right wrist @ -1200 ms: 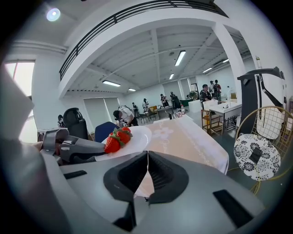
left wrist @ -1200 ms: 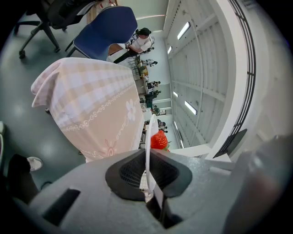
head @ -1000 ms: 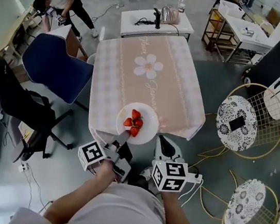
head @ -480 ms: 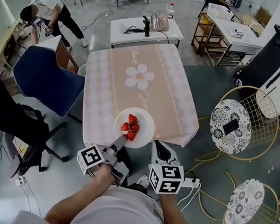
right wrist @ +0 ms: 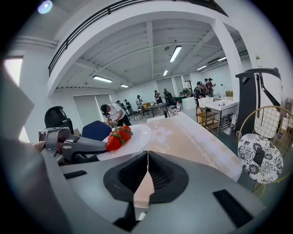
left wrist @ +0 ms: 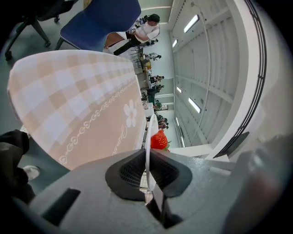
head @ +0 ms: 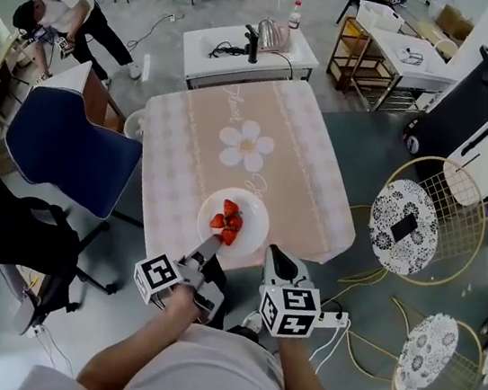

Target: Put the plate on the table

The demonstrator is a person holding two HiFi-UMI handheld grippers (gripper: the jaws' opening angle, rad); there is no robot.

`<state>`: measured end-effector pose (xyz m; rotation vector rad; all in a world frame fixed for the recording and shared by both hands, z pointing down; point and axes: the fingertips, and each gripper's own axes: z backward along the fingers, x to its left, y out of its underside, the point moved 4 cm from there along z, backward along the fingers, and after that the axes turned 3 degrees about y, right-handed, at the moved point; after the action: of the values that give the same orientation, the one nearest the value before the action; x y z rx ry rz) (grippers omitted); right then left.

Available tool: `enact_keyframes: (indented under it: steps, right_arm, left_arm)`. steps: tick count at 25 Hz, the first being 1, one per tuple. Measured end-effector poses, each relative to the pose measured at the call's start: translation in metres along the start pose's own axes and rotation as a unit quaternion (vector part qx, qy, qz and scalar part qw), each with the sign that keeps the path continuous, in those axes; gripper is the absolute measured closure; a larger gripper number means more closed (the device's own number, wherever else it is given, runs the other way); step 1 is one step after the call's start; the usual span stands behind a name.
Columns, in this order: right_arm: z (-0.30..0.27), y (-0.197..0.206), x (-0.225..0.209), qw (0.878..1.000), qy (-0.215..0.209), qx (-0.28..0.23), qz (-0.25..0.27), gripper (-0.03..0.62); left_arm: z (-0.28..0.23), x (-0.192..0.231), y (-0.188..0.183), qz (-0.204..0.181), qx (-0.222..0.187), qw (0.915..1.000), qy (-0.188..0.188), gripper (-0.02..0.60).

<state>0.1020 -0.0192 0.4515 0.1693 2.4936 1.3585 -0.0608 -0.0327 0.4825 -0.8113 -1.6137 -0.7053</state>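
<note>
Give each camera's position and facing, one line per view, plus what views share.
Head view: on the head, steeply down at the table; left gripper, right gripper, forearms show.
Left gripper view: along its jaws, shut on the rim of the plate.
Right gripper view: along its shut, empty jaws, toward the table.
All share the strawberries.

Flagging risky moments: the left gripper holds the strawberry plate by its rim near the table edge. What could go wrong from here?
1. The left gripper pinches only the near rim of the plate, so it could tilt and the strawberries roll off.
2. The plate hangs by the near edge of the table; released here, it might tip off. The right gripper is shut and gives no support.
</note>
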Motion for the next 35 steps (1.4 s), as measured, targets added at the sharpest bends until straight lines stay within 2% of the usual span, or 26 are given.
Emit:
enact_keyframes:
  steps: [9, 15, 19, 26, 35]
  right_arm:
    - [-0.045, -0.020, 0.022, 1.000, 0.008, 0.004, -0.007, 0.589]
    - [-0.057, -0.031, 0.023, 0.999, 0.038, 0.011, -0.001, 0.589]
    - [-0.068, -0.036, 0.018, 0.999, 0.041, 0.018, 0.004, 0.589]
    - [-0.101, -0.045, -0.003, 0.999, 0.005, 0.033, 0.015, 0.588]
    - [-0.150, -0.047, -0.046, 0.995, -0.057, 0.073, 0.042, 0.589]
  left_arm:
    - [-0.030, 0.010, -0.049, 0.016, 0.026, 0.9995, 0.000, 0.557]
    - [-0.052, 0.016, -0.062, 0.027, 0.051, 0.9983, 0.006, 0.557]
    - [-0.061, 0.022, -0.064, 0.030, 0.056, 0.9980, -0.002, 0.557]
    - [-0.087, 0.030, -0.070, 0.023, 0.040, 0.9988, -0.016, 0.557]
    - [-0.129, 0.053, -0.065, 0.025, -0.011, 0.9976, -0.063, 0.557]
